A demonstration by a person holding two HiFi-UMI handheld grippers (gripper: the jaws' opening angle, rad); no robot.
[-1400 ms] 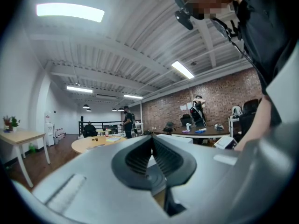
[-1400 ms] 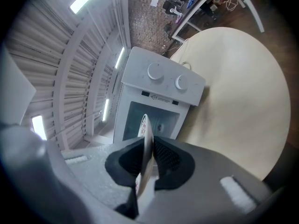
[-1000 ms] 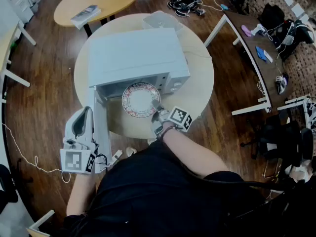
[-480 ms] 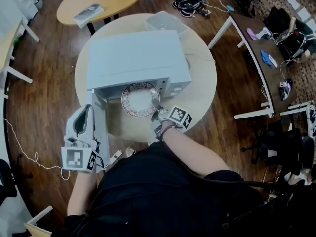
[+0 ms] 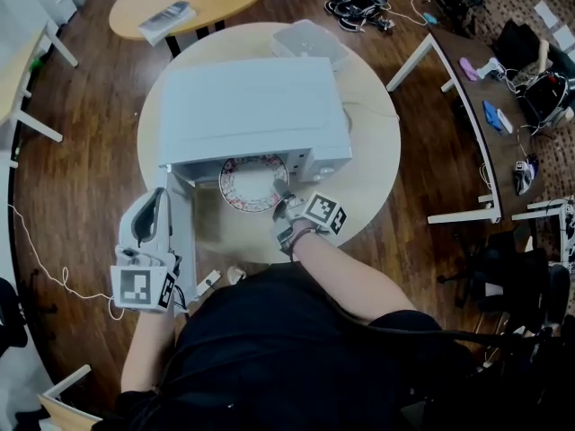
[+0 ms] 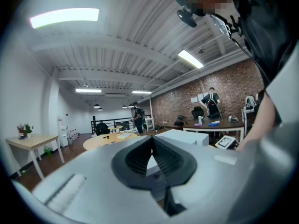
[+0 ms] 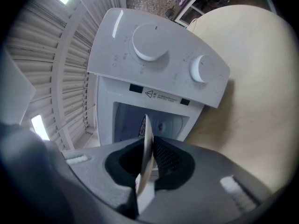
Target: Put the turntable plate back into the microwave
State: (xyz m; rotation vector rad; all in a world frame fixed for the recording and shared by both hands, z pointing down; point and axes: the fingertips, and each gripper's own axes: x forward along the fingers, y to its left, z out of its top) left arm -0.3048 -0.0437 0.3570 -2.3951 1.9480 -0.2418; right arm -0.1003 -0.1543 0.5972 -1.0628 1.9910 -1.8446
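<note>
Right tool (image 7: 147,143) tight on turntable plate (image 7: 146,125), left tool (image 6: 150,141) closed empty; microwave label (image 7: 160,96) illegible

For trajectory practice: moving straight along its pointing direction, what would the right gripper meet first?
Likely the open white microwave: the patterned round plate in the right gripper sits at its cavity mouth; depth beyond unclear.

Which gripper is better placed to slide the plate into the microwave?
Right. The right gripper clamps the plate by its rim at the open microwave; the left gripper sits shut and empty beside the door.
</note>
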